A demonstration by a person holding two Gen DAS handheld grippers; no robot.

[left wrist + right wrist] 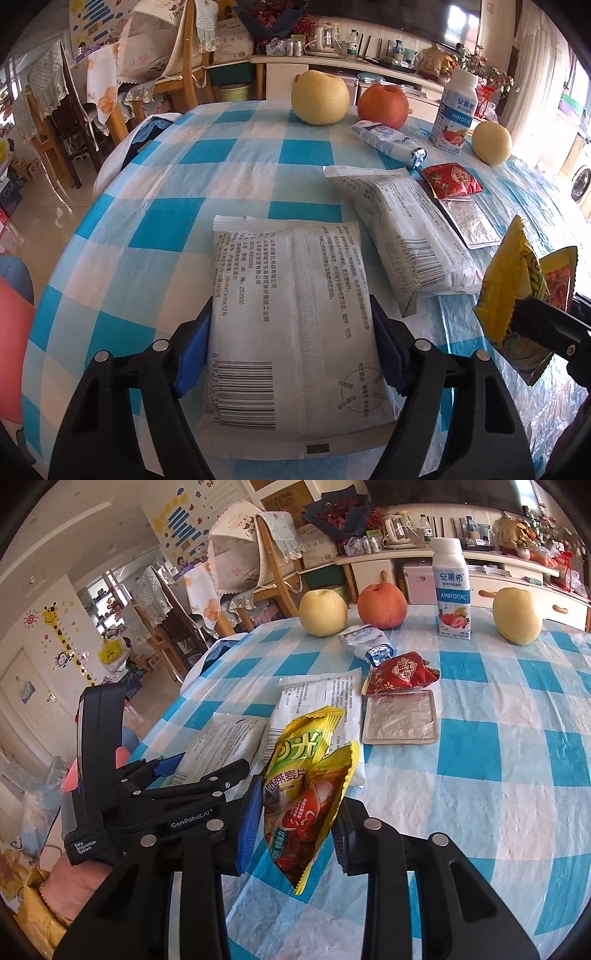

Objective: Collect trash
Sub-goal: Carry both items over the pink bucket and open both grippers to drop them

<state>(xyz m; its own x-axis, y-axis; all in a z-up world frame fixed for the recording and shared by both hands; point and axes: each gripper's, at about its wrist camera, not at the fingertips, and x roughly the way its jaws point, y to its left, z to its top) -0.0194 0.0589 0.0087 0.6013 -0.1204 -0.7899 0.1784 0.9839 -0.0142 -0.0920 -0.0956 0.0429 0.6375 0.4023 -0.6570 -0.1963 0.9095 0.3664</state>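
My left gripper (pixel 291 343) is shut on a flat white wipes packet (pixel 295 314) with a barcode, at the table's near edge. A second white packet (pixel 399 236) lies just to its right. My right gripper (pixel 295 827) is shut on a crumpled yellow oatmeal wrapper (pixel 306 794) and holds it above the table; the wrapper also shows in the left wrist view (pixel 513 291). Further back lie a red wrapper (pixel 400 674), a silver foil sachet (pixel 400 718) and a white-blue wrapper (pixel 364 640).
The round table has a blue-and-white checked cloth (pixel 498 757). At its far side stand two yellow pears (pixel 323 611) (pixel 517 614), a red apple (pixel 382 605) and a yoghurt bottle (pixel 452 590). Chairs and a cluttered counter stand behind.
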